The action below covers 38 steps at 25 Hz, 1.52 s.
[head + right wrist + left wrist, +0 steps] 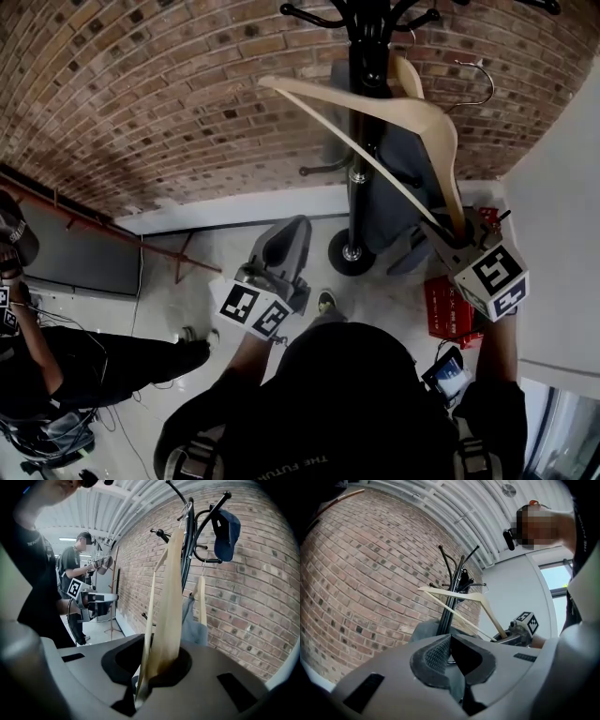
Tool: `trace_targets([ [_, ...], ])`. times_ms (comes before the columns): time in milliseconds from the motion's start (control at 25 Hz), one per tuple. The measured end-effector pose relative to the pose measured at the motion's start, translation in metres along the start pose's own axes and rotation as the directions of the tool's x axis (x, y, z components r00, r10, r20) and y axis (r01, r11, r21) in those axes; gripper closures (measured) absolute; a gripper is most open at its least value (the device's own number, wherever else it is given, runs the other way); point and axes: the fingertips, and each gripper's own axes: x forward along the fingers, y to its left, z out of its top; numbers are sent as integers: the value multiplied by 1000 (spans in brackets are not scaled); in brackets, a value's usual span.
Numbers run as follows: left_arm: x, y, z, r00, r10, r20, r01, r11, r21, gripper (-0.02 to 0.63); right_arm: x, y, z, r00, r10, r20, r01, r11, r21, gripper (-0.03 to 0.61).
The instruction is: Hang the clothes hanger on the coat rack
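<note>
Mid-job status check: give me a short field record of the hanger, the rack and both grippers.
hanger: wooden hanger with a metal hook, raised and tilted beside the coat rack
right gripper: right gripper shut on the wooden hanger's lower end
left gripper: left gripper shut, nothing between its fingers, held low, apart from the wooden hanger
hook: off to the side of the pole, seemingly not on a peg yet
rack load: blue cap; second hanger with a grey garment
status: hanging not done
</note>
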Motion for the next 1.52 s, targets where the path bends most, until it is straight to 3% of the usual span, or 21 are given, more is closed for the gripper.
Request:
trace_targets([
  [680, 28, 46, 1, 999, -43, -10, 43, 998, -50, 594, 34, -24, 15, 996, -14, -92, 11, 999, -30, 539],
  [1520, 43, 81, -2, 997, -77, -18, 75, 993, -93, 594, 62, -42, 12, 966, -45, -255, 25, 996, -81, 540],
])
